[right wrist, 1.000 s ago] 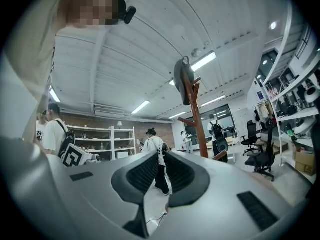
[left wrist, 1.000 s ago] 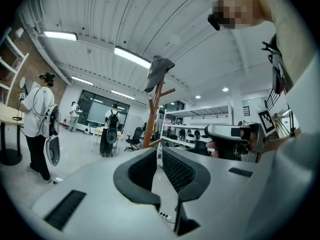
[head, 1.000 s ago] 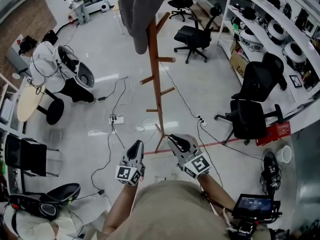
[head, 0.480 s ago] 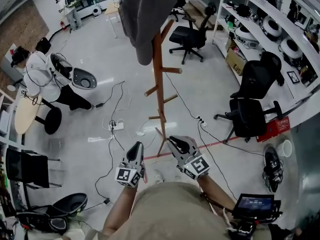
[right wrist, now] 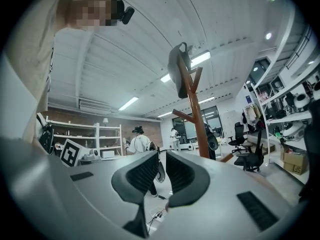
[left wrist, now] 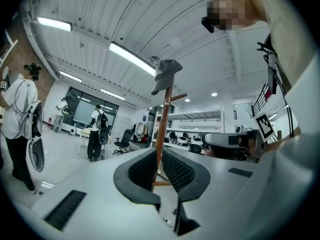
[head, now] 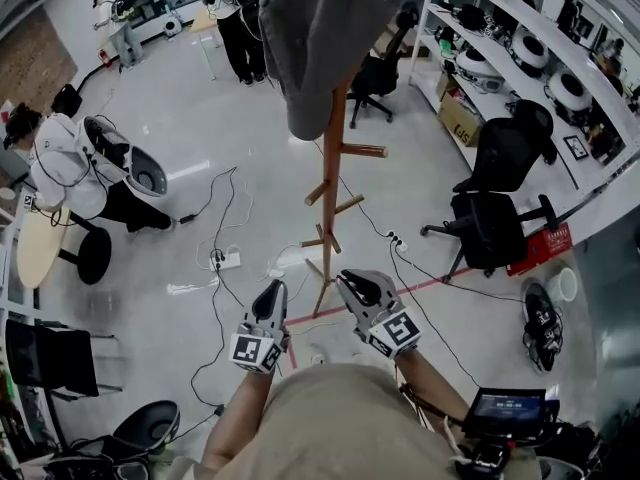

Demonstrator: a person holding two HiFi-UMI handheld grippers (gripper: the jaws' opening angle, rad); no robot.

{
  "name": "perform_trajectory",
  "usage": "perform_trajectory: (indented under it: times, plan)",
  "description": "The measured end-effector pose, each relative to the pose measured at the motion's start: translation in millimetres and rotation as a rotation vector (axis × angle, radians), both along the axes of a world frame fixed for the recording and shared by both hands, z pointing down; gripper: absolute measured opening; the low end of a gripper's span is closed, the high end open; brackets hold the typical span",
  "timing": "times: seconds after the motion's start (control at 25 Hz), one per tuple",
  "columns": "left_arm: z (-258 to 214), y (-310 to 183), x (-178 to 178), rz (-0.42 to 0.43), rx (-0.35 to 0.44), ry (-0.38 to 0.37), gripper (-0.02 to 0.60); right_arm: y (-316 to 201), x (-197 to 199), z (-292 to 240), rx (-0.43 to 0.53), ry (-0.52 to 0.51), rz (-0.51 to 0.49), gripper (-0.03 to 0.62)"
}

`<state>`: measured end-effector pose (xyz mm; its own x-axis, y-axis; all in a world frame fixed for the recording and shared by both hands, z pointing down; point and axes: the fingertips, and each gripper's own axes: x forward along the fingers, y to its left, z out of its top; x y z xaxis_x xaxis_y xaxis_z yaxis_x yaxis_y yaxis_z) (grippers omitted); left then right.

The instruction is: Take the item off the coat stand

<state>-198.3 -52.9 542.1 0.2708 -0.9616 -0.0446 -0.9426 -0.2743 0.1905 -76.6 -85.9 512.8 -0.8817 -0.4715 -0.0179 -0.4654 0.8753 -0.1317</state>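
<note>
A grey cap [head: 325, 38] hangs on the top peg of a wooden coat stand [head: 333, 188] that stands on the floor ahead of me. My left gripper [head: 272, 290] and right gripper [head: 350, 283] are held level, side by side, well short of the stand and far below the cap. Both are shut with nothing between the jaws. In the left gripper view the cap [left wrist: 166, 76] tops the stand [left wrist: 163, 129] straight beyond the left gripper [left wrist: 160, 169]. From the right gripper [right wrist: 161, 171], the cap [right wrist: 177, 71] and stand [right wrist: 197, 114] appear up and to the right.
Black office chairs [head: 495, 228] and shelves [head: 540, 58] with equipment fill the right side. A power strip with cables [head: 225, 260] lies on the floor left of the stand's base. A person in white [head: 60, 163] is at the left, others [head: 240, 8] at the back.
I have come closer to the coat stand: stand and cap look larger and have shifted right in the head view. Both grippers stay shut and keep their places in the picture.
</note>
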Motion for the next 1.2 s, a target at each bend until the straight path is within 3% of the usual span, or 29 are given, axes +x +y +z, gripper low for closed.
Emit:
perform_trajectory:
  times: [0.8, 1.2]
  plan:
    - [4, -29, -22, 0.055, 0.032, 0.015, 0.023, -13, -21, -4, 0.022, -0.017, 0.056, 0.051]
    - [1, -69, -7, -0.009, 0.016, 0.005, 0.023, -42, -5, -44, 0.088, -0.016, 0.001, 0.051]
